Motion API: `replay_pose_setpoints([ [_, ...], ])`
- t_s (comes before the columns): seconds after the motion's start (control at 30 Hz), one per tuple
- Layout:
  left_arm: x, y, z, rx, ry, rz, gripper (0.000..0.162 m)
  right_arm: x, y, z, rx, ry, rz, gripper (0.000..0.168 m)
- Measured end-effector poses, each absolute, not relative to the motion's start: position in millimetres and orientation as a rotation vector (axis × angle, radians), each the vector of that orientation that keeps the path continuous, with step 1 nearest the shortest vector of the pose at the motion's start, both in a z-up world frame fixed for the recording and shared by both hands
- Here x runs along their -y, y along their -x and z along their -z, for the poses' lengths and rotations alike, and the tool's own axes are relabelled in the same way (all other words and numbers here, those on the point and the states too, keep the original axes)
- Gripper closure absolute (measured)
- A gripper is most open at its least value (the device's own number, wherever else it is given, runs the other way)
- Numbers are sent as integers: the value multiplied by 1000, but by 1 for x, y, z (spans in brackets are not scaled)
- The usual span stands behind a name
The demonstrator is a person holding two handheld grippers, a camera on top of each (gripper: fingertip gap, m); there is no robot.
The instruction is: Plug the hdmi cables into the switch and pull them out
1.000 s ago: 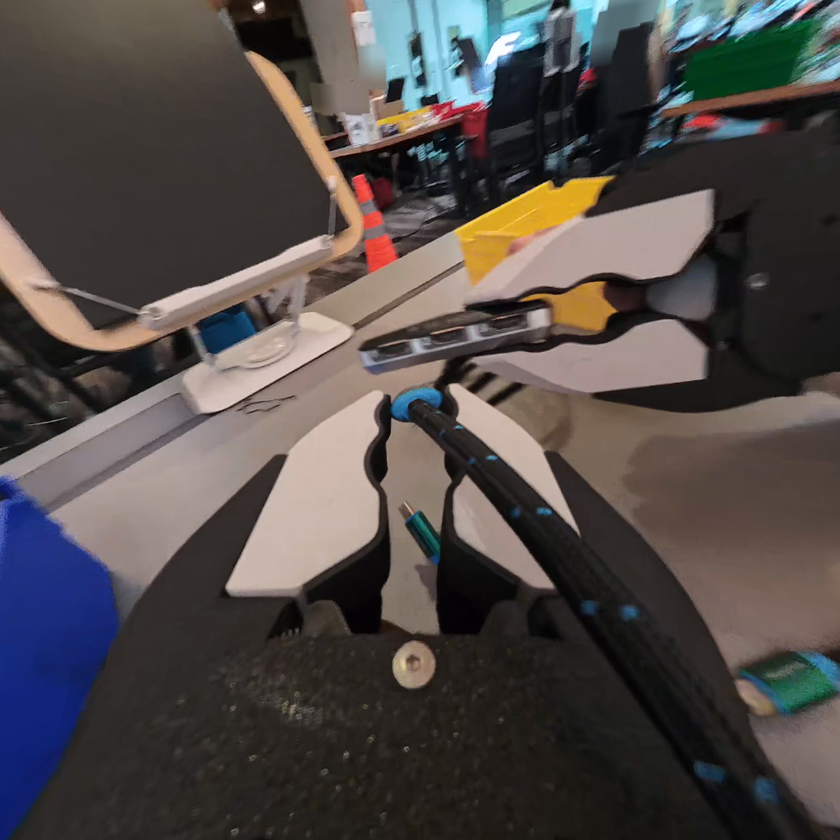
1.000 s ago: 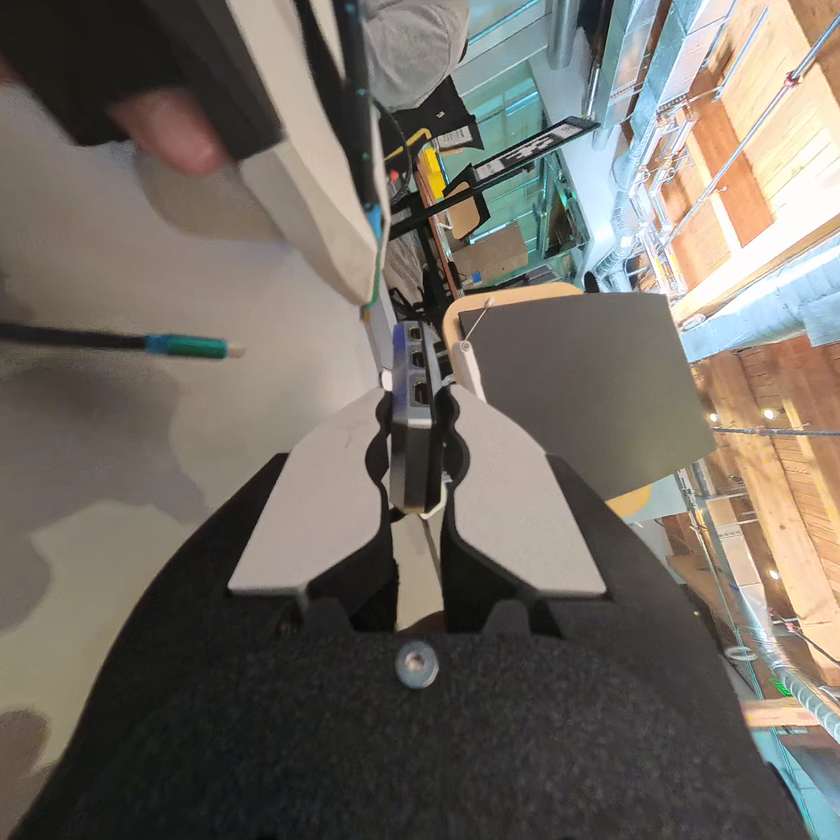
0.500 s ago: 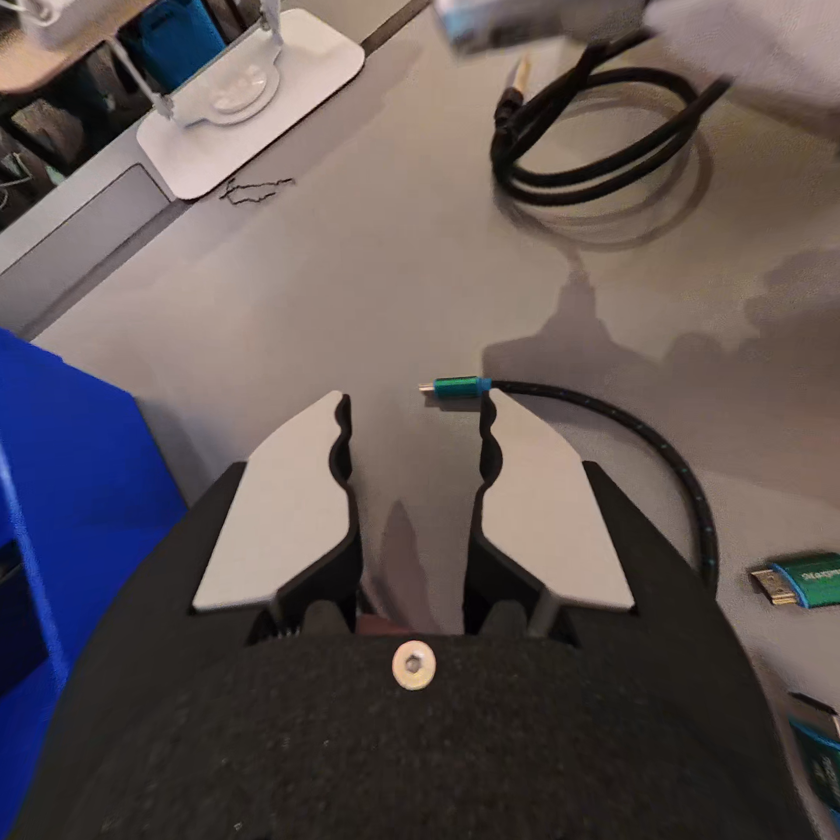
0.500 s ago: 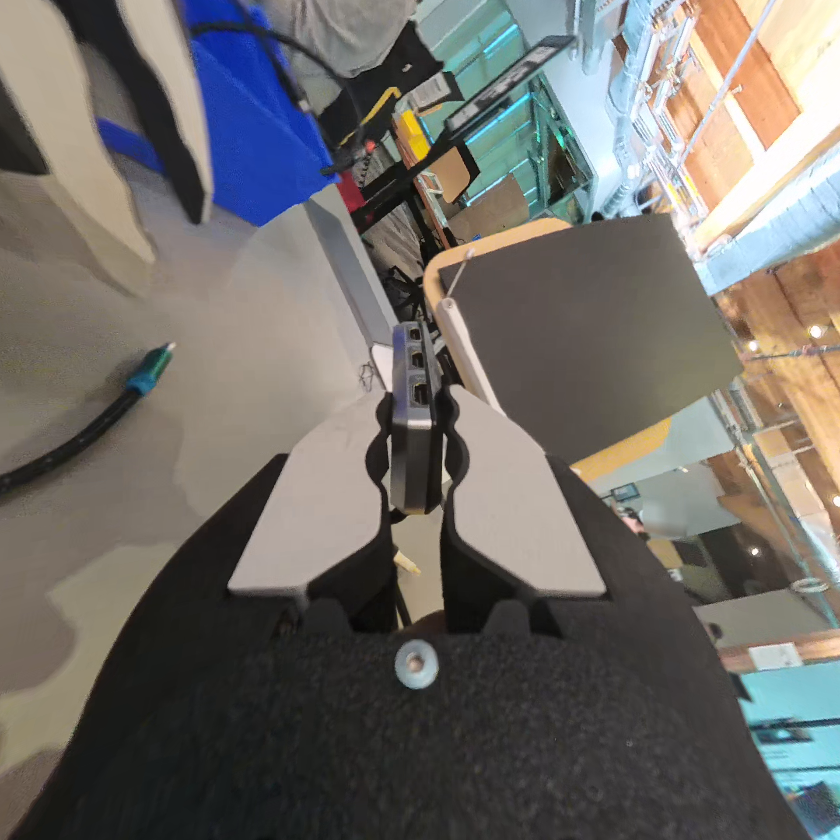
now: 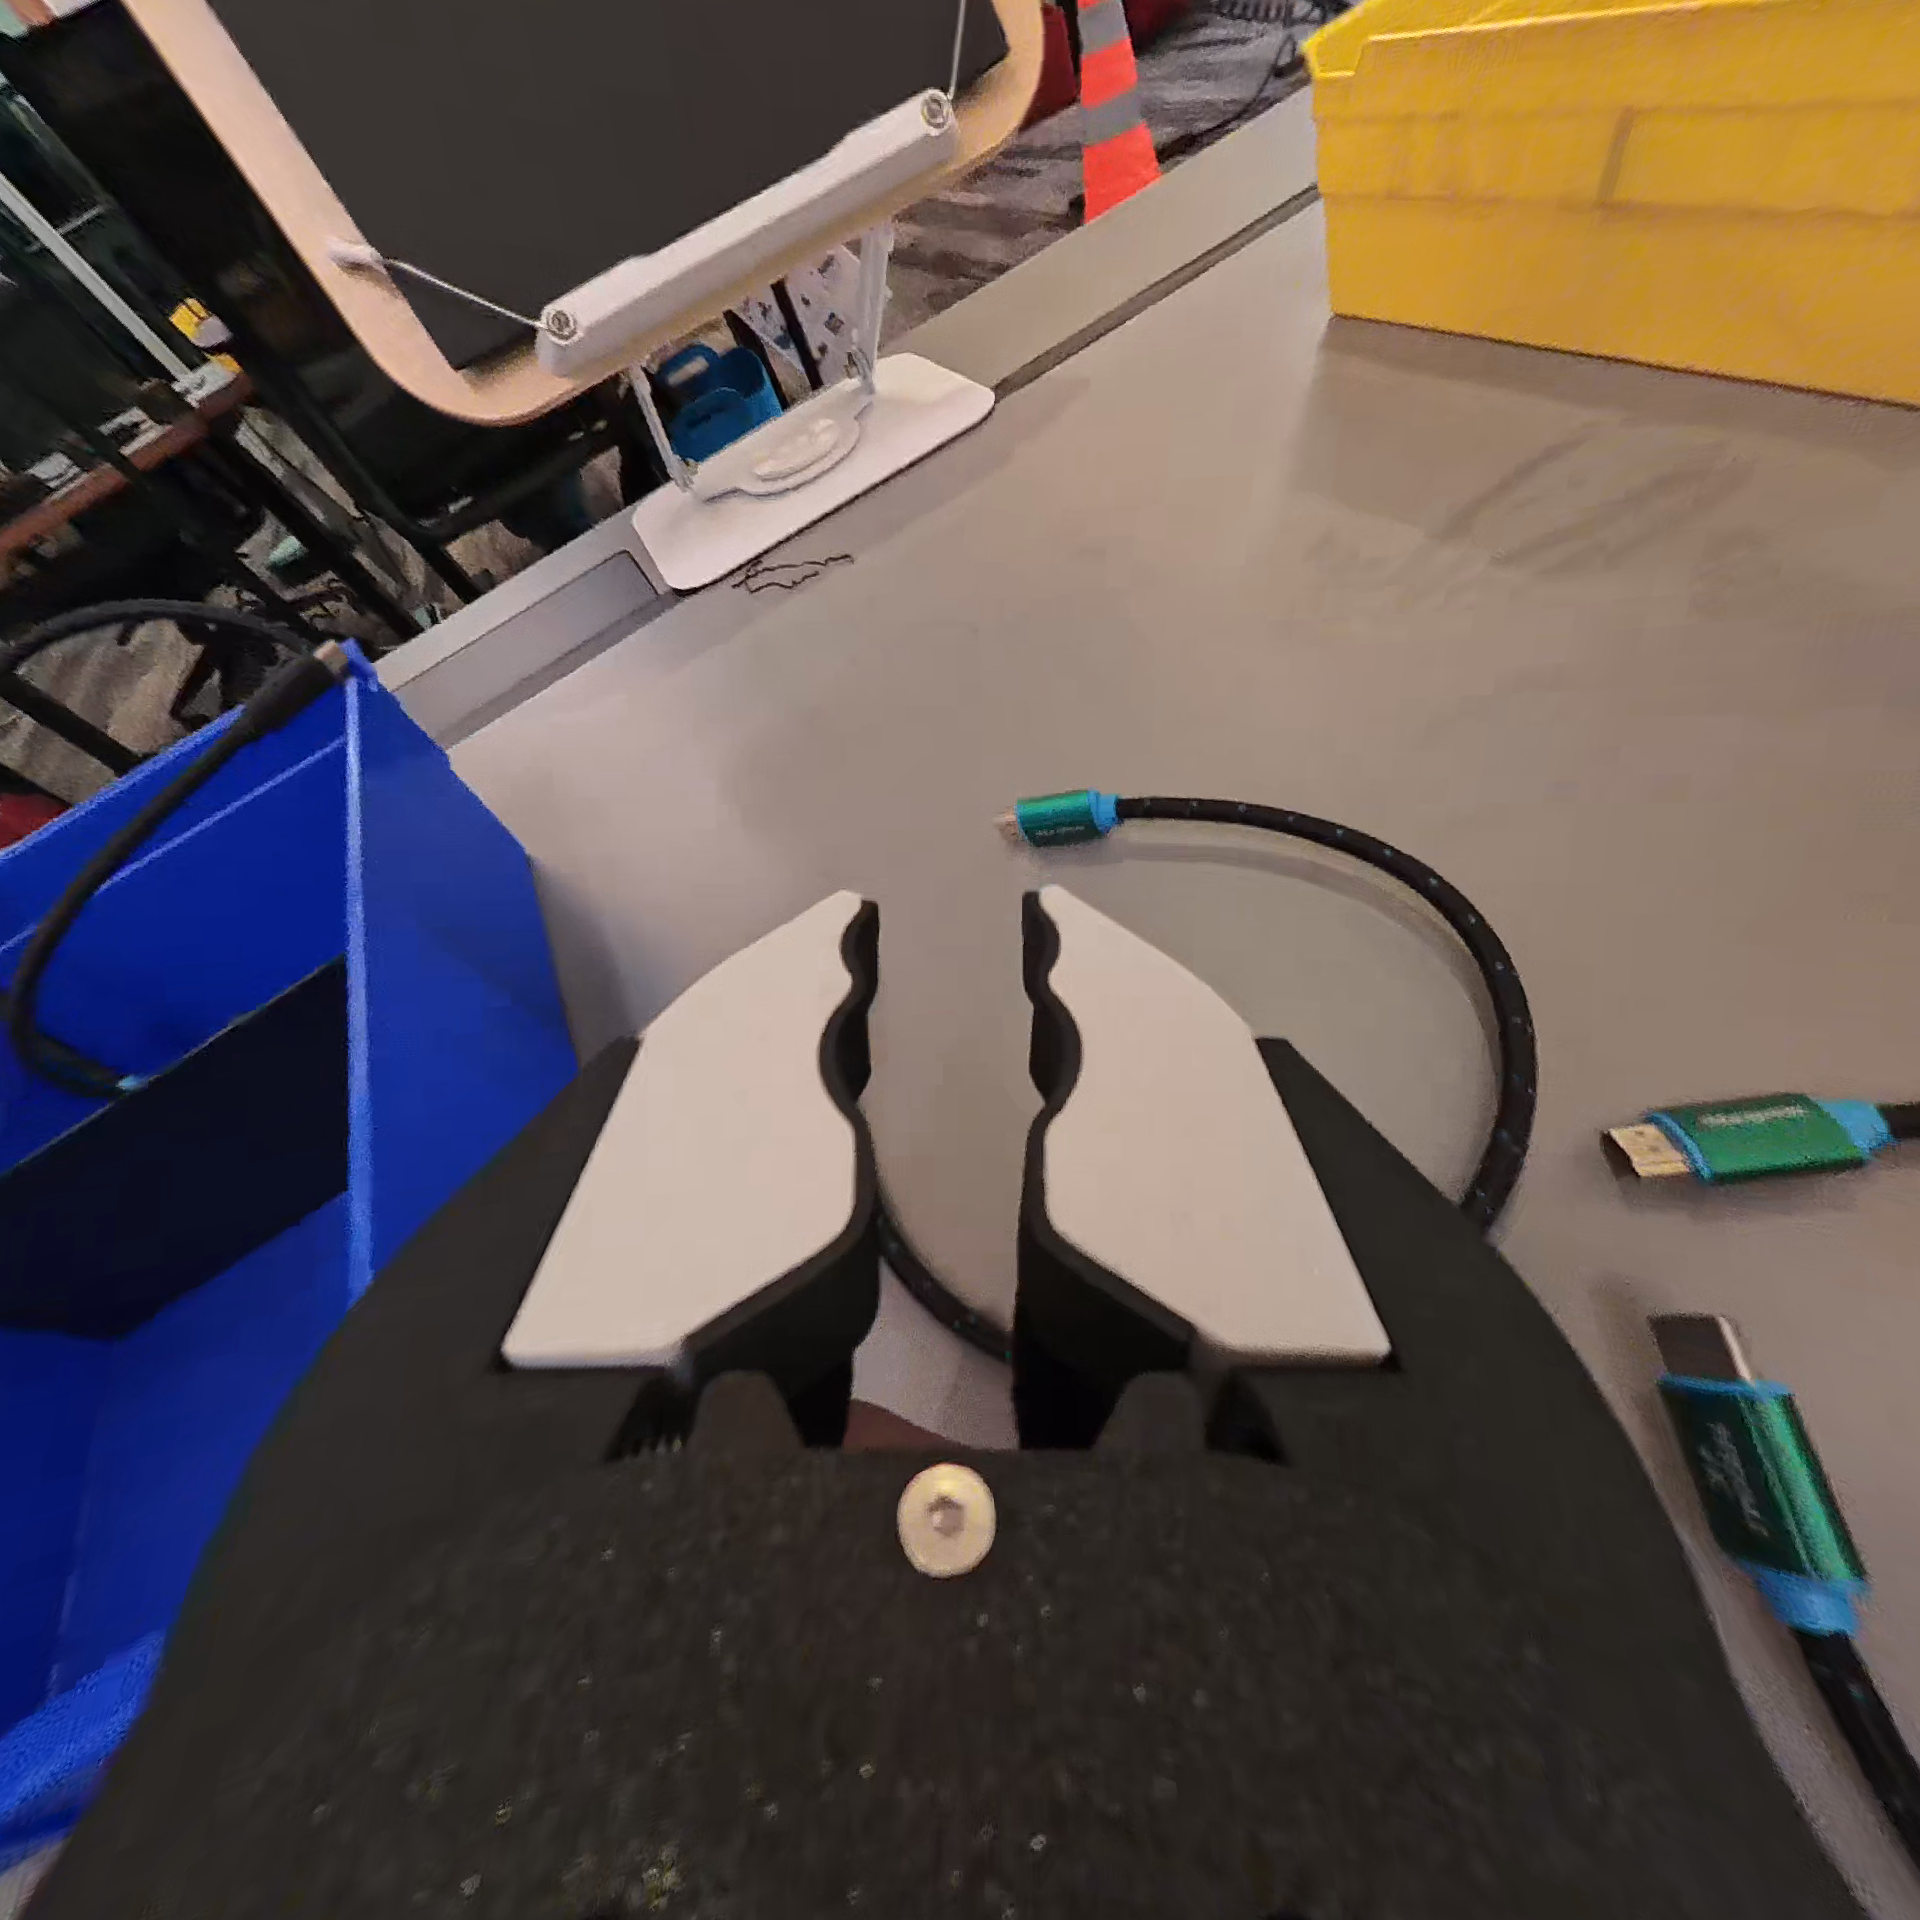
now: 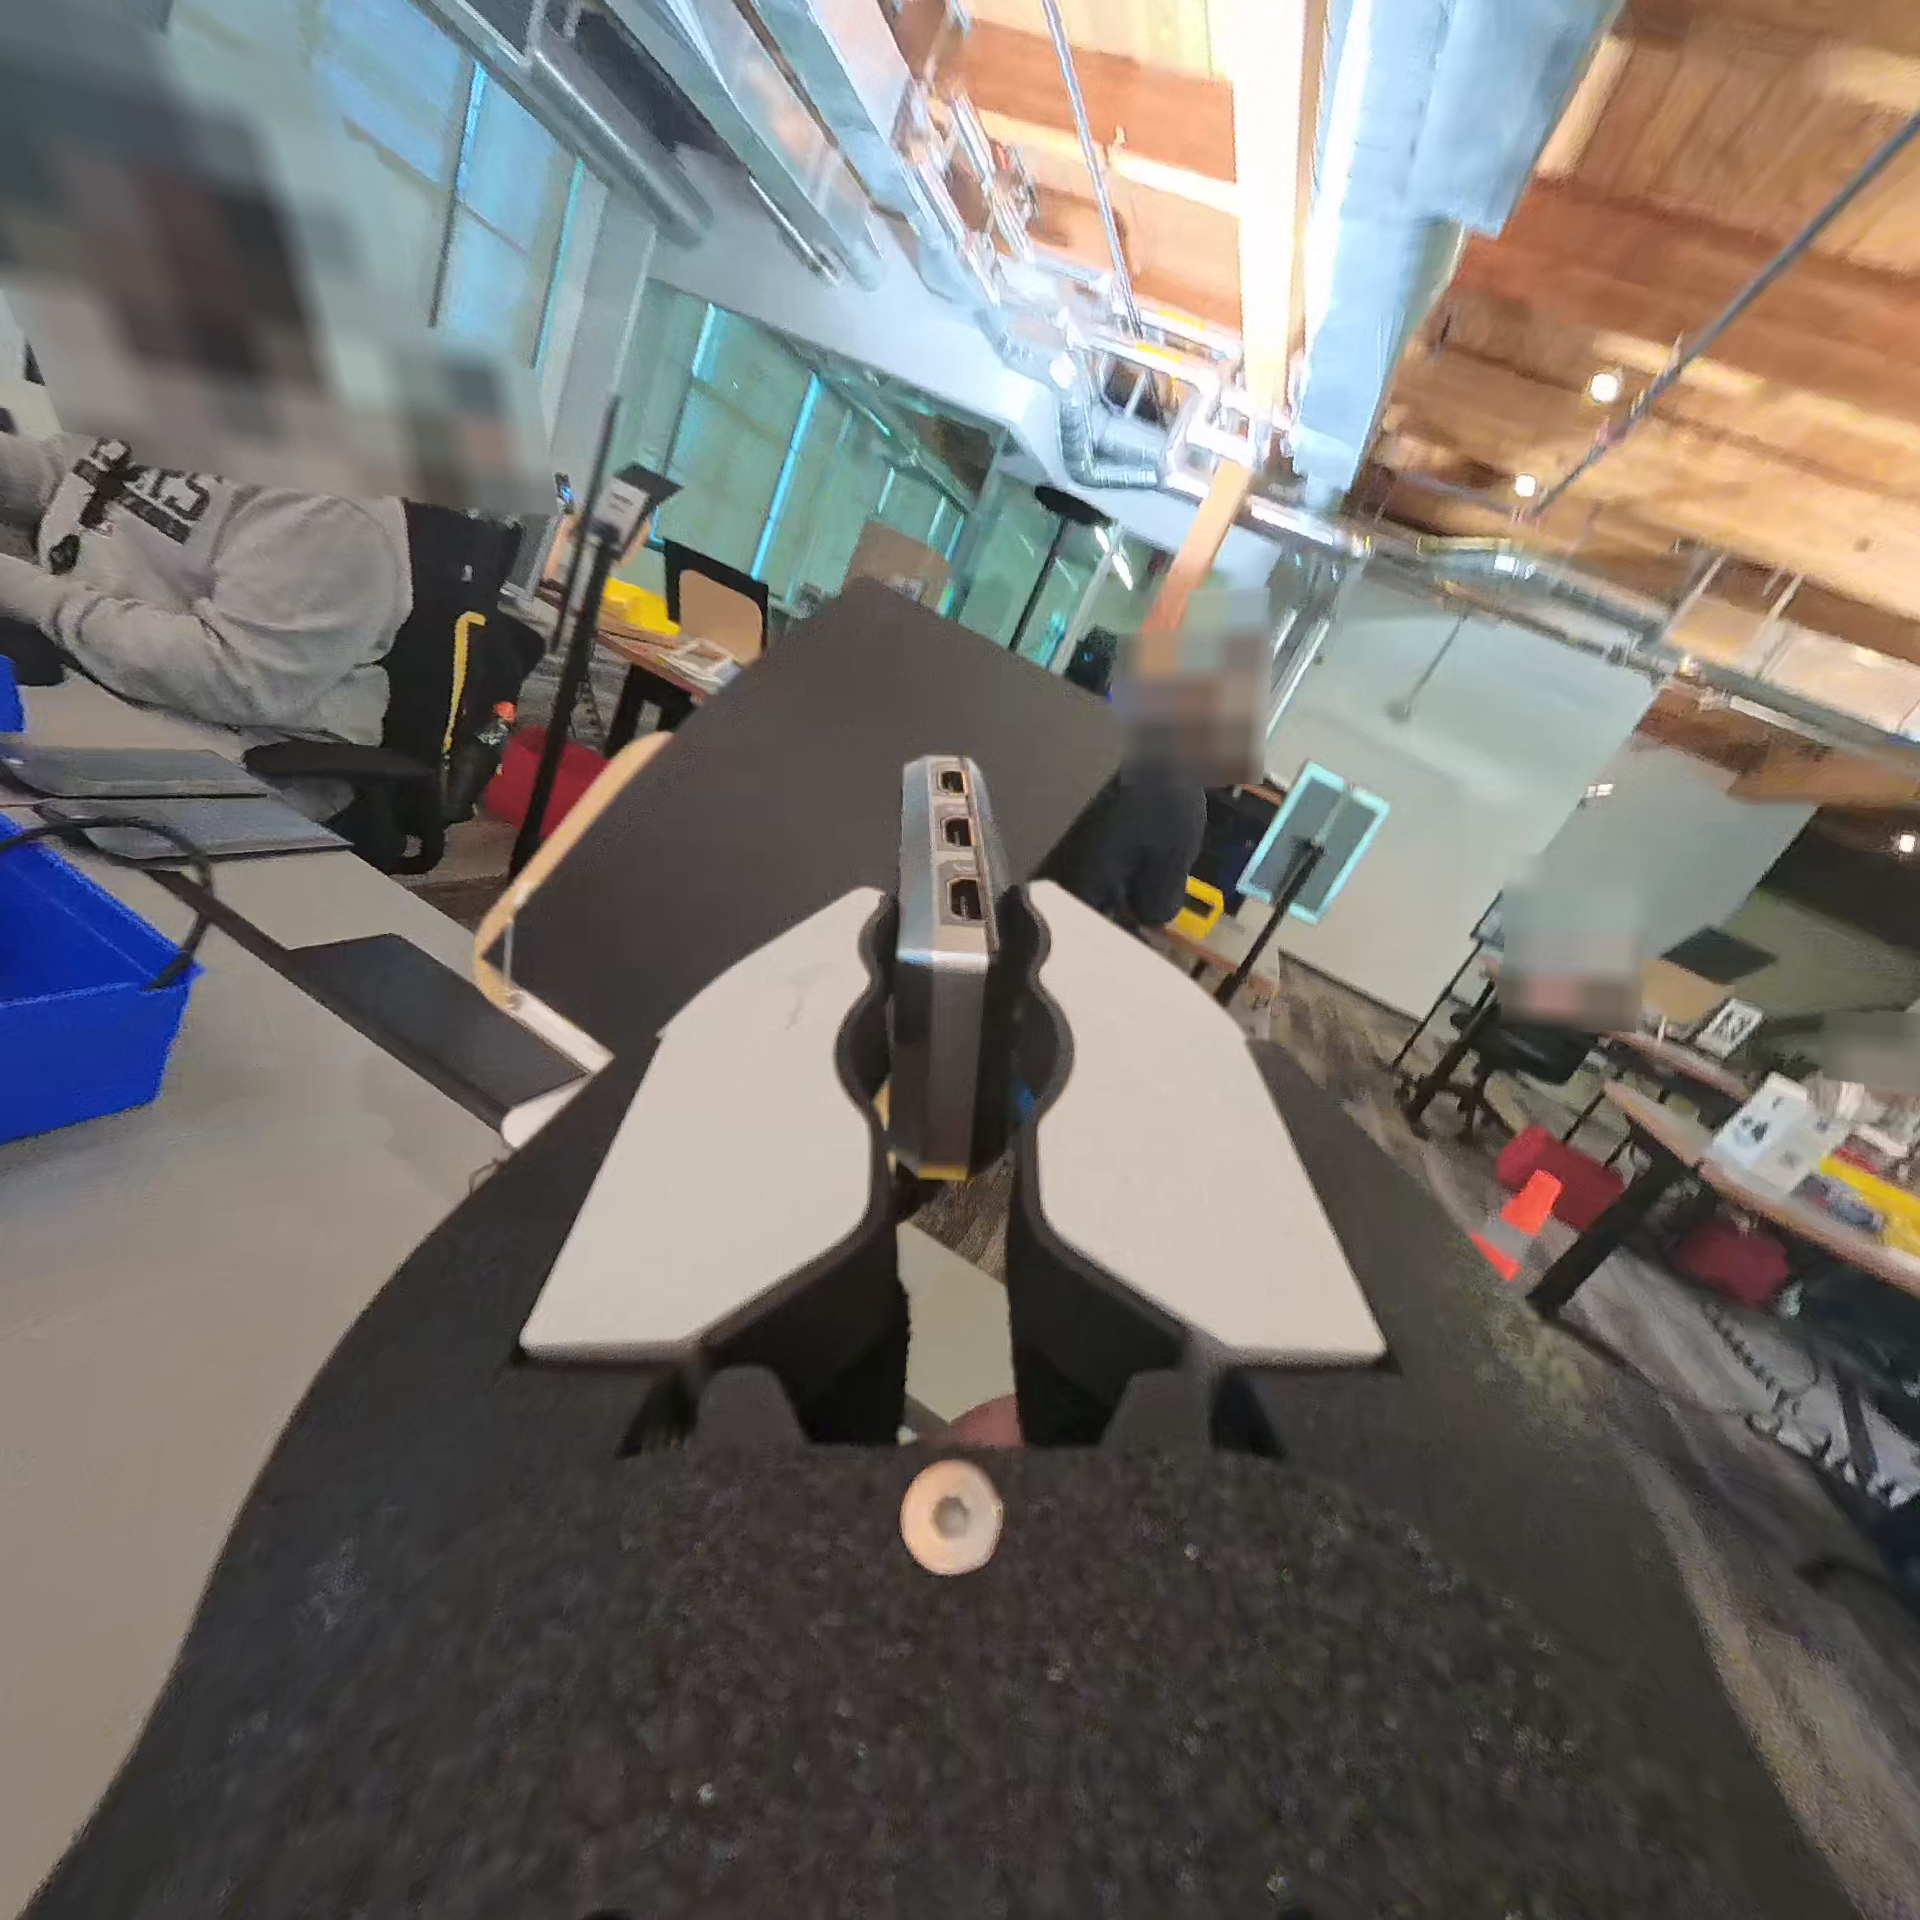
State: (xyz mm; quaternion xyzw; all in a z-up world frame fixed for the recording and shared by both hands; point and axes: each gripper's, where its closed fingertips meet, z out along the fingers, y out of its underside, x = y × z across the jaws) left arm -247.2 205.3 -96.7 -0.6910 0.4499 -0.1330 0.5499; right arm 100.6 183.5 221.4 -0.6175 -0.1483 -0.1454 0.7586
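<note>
My left gripper (image 5: 948,914) is open and empty above the grey table (image 5: 1299,644). A black braided cable with a small green plug (image 5: 1060,819) lies just ahead and right of its tips, curving back under the fingers. Two larger green HDMI plugs lie to the right, one (image 5: 1756,1141) pointing left, one (image 5: 1756,1475) nearer the bottom edge. My right gripper (image 6: 948,914) is shut on the grey metal HDMI switch (image 6: 943,935), held edge-up and raised in the air, its three ports facing the camera and empty.
A blue bin (image 5: 208,1039) with a black cable over its rim stands at the left. A yellow bin (image 5: 1621,187) stands at the back right. A dark board on a white stand (image 5: 810,457) sits at the table's far edge. People sit at desks beyond. The left gripper's tips are roughly 45 cm from the right gripper's.
My left gripper let go of the braided cable, which now lies on the table, and it opened. My right gripper swung upward with the switch still in it.
</note>
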Motion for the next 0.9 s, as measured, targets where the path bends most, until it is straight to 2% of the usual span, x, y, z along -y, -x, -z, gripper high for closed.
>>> replay_pose_setpoints([
  [0.07, -197, 252, 99, -1057, 1641, 321, 136, -190, -136, -216, 263, 1377, 325, 148],
  [0.13, -190, 255, 104, -1065, 1656, 323, 136, -205, -173, -188, 188, 1459, 320, 147],
  [0.3, -184, 262, 116, -1065, 1698, 314, 136, -231, -250, -60, -41, 1747, 286, 148],
  [0.47, -188, 267, 124, -1055, 1745, 319, 136, -227, -261, 45, 110, 2120, 480, 148],
  [0.67, -189, 265, 131, -1069, 1772, 332, 136, -230, -253, 93, 382, 2485, 610, 147],
  [0.8, -188, 267, 131, -1092, 1754, 295, 136, -226, -287, 130, 300, 2689, 661, 147],
  [0.9, -189, 270, 133, -1106, 1741, 258, 136, -237, -292, 135, 249, 2660, 599, 147],
])
